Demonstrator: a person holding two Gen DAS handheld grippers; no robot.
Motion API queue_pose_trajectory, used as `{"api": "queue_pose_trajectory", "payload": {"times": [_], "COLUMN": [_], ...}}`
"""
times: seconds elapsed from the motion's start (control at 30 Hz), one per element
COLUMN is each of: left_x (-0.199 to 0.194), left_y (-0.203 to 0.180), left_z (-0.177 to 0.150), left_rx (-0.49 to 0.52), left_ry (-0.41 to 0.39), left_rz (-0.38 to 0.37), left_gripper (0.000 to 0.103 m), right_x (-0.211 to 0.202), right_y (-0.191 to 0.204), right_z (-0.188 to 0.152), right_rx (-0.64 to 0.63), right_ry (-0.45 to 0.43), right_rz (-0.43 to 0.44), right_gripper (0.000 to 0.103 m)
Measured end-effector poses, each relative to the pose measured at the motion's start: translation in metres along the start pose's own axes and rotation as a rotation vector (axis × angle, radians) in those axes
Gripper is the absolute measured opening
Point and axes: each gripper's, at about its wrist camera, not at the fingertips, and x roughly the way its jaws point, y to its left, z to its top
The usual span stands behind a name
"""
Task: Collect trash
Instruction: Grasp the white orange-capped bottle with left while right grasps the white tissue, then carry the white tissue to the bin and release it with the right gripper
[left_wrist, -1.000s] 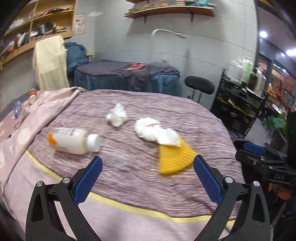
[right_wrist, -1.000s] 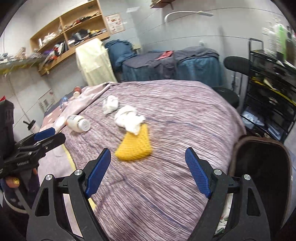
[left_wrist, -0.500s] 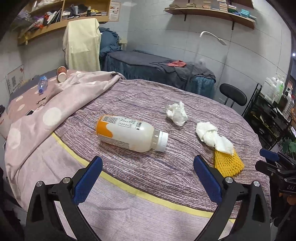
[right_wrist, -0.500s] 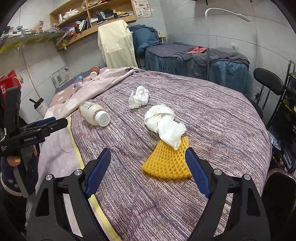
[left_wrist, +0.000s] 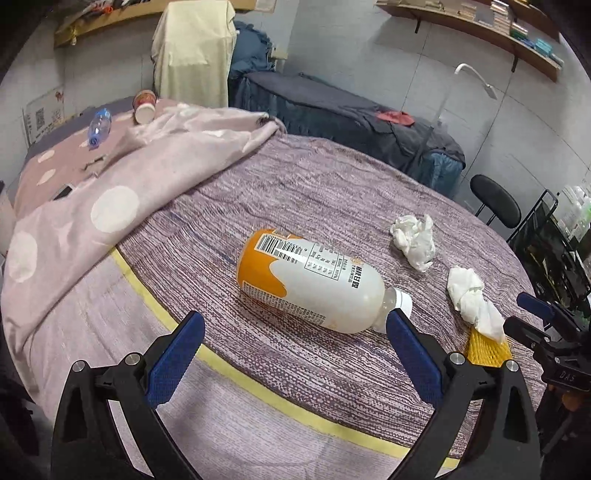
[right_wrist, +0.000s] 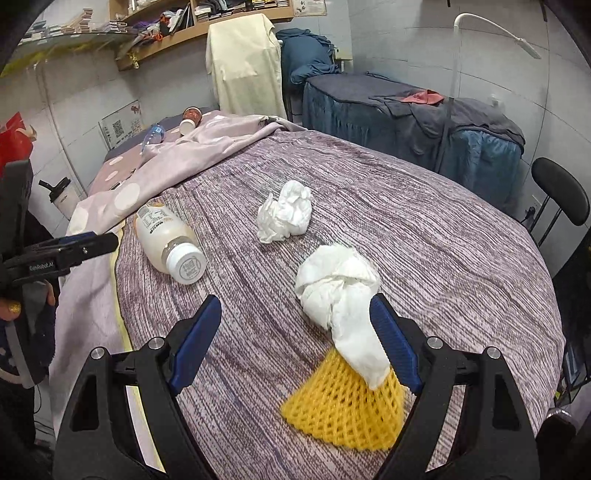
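Both grippers have swung closer over the bed (left_wrist: 332, 192). Left gripper (left_wrist: 291, 354) hangs wide and empty just short of the lying bottle (left_wrist: 314, 280), apparently lining up on it. Two tissue wads (right_wrist: 284, 214) lie mid-bed. Right gripper (right_wrist: 295, 339), fingers wide, frames the nearer wad (right_wrist: 340, 295) draped over yellow netting (right_wrist: 347, 410).
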Motion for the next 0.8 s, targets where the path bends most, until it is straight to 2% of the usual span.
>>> {"api": "queue_pose_trajectory", "payload": {"times": [0.07, 0.17, 0.3, 0.37, 0.43, 0.5, 0.57, 0.63, 0.73, 0.8], "left_x": [0.011, 0.029, 0.056, 0.072, 0.082, 0.093, 0.106, 0.116, 0.115, 0.112], "left_y": [0.002, 0.004, -0.001, -0.001, 0.000, -0.002, -0.004, -0.006, -0.011, -0.011], "left_z": [0.007, 0.016, 0.025, 0.032, 0.037, 0.042, 0.046, 0.046, 0.044, 0.043], "left_rx": [-0.055, -0.137, -0.191, -0.227, -0.265, -0.261, -0.247, -0.223, -0.158, -0.149], "left_ry": [0.025, 0.055, 0.113, 0.152, 0.178, 0.202, 0.226, 0.253, 0.235, 0.227], "left_rz": [-0.039, -0.032, -0.014, -0.038, -0.026, 0.004, 0.020, 0.034, 0.075, 0.082], "left_gripper": [0.097, 0.097, 0.097, 0.098, 0.098, 0.097, 0.096, 0.088, 0.073, 0.068], "right_x": [0.014, 0.041, 0.089, 0.107, 0.125, 0.140, 0.149, 0.152, 0.148, 0.143], "right_y": [0.001, 0.006, 0.008, 0.005, 0.000, -0.002, -0.002, -0.004, -0.005, -0.006], "right_z": [0.017, 0.043, 0.067, 0.073, 0.078, 0.079, 0.078, 0.077, 0.078, 0.077], "right_rx": [0.024, 0.046, 0.086, 0.115, 0.155, 0.170, 0.164, 0.165, 0.162, 0.164], "right_ry": [0.000, 0.018, 0.070, 0.089, 0.118, 0.143, 0.152, 0.147, 0.144, 0.133], "right_rz": [0.024, 0.055, 0.053, 0.059, 0.081, 0.086, 0.072, 0.075, 0.086, 0.089], "right_gripper": [0.082, 0.082, 0.081, 0.075, 0.074, 0.067, 0.049, 0.045, 0.036, 0.032]}}
